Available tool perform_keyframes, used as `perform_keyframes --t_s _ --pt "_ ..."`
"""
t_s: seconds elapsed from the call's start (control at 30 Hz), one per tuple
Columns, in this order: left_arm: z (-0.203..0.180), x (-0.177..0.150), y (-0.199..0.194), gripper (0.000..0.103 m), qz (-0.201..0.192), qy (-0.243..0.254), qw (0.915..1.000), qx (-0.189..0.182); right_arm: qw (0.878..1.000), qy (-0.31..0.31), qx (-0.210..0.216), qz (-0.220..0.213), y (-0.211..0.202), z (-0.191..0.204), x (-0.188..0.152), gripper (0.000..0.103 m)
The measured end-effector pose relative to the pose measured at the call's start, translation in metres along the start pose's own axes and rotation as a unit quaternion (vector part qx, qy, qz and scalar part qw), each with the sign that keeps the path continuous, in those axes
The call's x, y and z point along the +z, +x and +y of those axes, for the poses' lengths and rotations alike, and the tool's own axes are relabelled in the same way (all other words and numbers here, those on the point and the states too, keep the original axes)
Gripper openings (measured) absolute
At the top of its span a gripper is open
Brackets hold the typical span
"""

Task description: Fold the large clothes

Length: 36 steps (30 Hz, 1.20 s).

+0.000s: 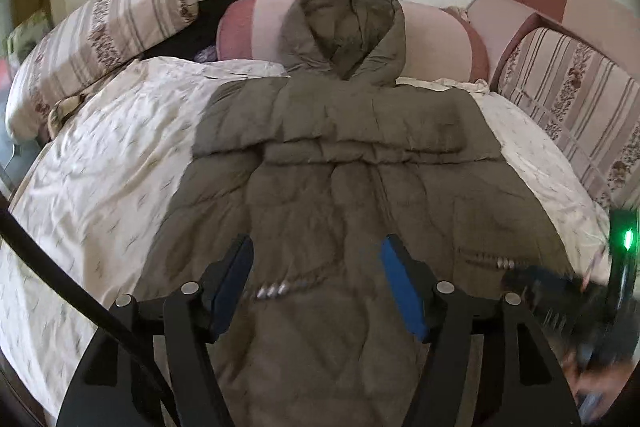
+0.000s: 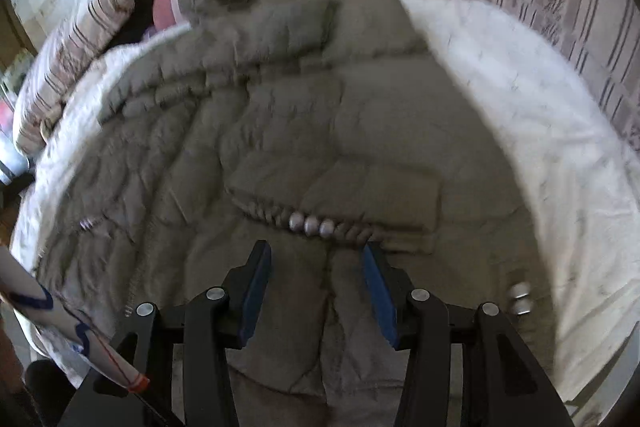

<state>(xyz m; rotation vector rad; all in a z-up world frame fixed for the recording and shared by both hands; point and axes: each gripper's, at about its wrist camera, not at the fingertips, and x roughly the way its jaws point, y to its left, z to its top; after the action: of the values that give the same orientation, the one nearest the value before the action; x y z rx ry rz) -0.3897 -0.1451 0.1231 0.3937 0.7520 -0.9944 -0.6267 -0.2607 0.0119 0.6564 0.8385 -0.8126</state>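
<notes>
An olive-grey quilted hooded coat (image 1: 344, 155) lies flat on the bed, hood (image 1: 344, 27) toward the far pillows, both sleeves folded across its chest. My left gripper (image 1: 316, 259) hovers above the coat's lower part, open, with nothing between its blue pads. In the right wrist view the same coat (image 2: 280, 131) fills the middle, and a row of silver snaps (image 2: 312, 225) marks a pocket flap. My right gripper (image 2: 316, 263) hangs over the hem near those snaps, open, pads clear of the fabric. The right gripper's blurred body (image 1: 568, 303) shows at the left view's right edge.
A pale crumpled sheet (image 1: 100, 167) covers the bed on both sides of the coat. Striped pillows (image 1: 112, 39) and pink bolsters (image 1: 252, 27) line the far edge by the wall. A striped cushion (image 1: 572, 107) stands at the right. A black cable (image 1: 60, 275) crosses the lower left.
</notes>
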Motion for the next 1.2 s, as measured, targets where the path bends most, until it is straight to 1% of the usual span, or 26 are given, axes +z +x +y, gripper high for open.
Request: perform_keyframes --t_s 0.03,0.1,0.13,0.17,0.23,0.3,0.33,0.37,0.43,0.5,0.57,0.63,0.67,0.73,0.77,0.87,0.9,0.97,1.07,1.13,1.2 --pt "-0.005 0.007 0.013 0.066 0.0 0.003 1.0 0.009 1.0 -0.003 -0.005 0.002 0.007 0.0 -0.003 0.057" --pt "-0.009 0.019 0.035 0.066 0.003 0.005 0.9996 0.029 0.999 -0.025 -0.021 -0.006 0.012 0.007 -0.006 0.06" --pt "-0.01 0.024 0.045 0.066 0.003 0.002 0.9994 0.035 0.999 -0.039 -0.028 -0.01 0.012 0.01 -0.006 0.063" --pt "-0.012 0.03 0.063 0.066 0.008 -0.004 0.999 0.044 0.998 -0.045 -0.031 -0.012 0.013 0.011 -0.006 0.063" --pt "-0.013 0.033 0.09 0.066 0.017 -0.011 0.9985 0.05 0.999 -0.042 -0.024 -0.015 0.015 0.011 -0.005 0.066" --pt "-0.014 0.031 0.112 0.066 0.018 -0.014 0.9974 0.068 0.999 -0.043 -0.016 -0.013 0.014 0.01 -0.003 0.066" --pt "-0.015 0.028 0.13 0.066 0.031 -0.003 0.9957 0.088 0.999 -0.044 -0.011 -0.012 0.014 0.01 -0.001 0.066" --pt "-0.013 0.024 0.143 0.066 0.052 0.004 0.9942 0.094 0.999 -0.042 -0.004 -0.012 0.011 0.009 0.0 0.066" --pt "-0.009 0.025 0.157 0.066 0.077 -0.004 0.9938 0.081 0.999 -0.028 0.014 -0.008 0.004 0.005 0.008 0.066" --pt "-0.008 0.035 0.154 0.066 0.058 0.003 0.9951 0.08 0.999 -0.005 0.036 -0.013 -0.01 0.004 0.025 0.066" --pt "-0.005 0.045 0.147 0.066 0.029 0.007 0.9961 0.084 0.999 -0.001 0.036 -0.031 -0.03 0.009 0.053 0.066" --pt "0.003 0.056 0.137 0.066 0.001 -0.005 0.997 0.077 0.998 -0.006 0.038 -0.049 -0.049 0.017 0.083 0.066" --pt "0.011 0.061 0.133 0.066 -0.012 -0.019 0.9972 0.071 0.997 -0.01 0.037 -0.063 -0.063 0.025 0.106 0.066" --pt "0.025 0.068 0.127 0.066 -0.028 -0.04 0.9965 0.068 0.996 -0.013 0.032 -0.081 -0.081 0.038 0.143 0.066" --pt "0.036 0.072 0.122 0.066 -0.038 -0.055 0.9954 0.07 0.995 -0.016 0.035 -0.091 -0.09 0.047 0.169 0.066" --pt "0.056 0.077 0.116 0.066 -0.048 -0.081 0.9917 0.088 0.994 -0.018 0.038 -0.102 -0.098 0.069 0.231 0.066" --pt "0.061 0.078 0.115 0.066 -0.048 -0.089 0.9908 0.091 0.994 0.0 0.048 -0.101 -0.096 0.075 0.258 0.066" --pt "0.072 0.08 0.118 0.066 -0.043 -0.104 0.9899 0.087 0.992 0.022 0.061 -0.105 -0.09 0.086 0.295 0.066" --pt "0.079 0.081 0.122 0.066 -0.038 -0.107 0.9894 0.09 0.992 0.028 0.063 -0.109 -0.067 0.114 0.354 0.066" --pt "0.08 0.082 0.125 0.066 -0.038 -0.104 0.9897 0.091 0.99 0.056 0.065 -0.109 -0.05 0.125 0.382 0.066" --pt "0.079 0.083 0.127 0.066 -0.038 -0.1 0.9902 0.09 0.99 0.08 0.066 -0.1 -0.026 0.136 0.409 0.066"
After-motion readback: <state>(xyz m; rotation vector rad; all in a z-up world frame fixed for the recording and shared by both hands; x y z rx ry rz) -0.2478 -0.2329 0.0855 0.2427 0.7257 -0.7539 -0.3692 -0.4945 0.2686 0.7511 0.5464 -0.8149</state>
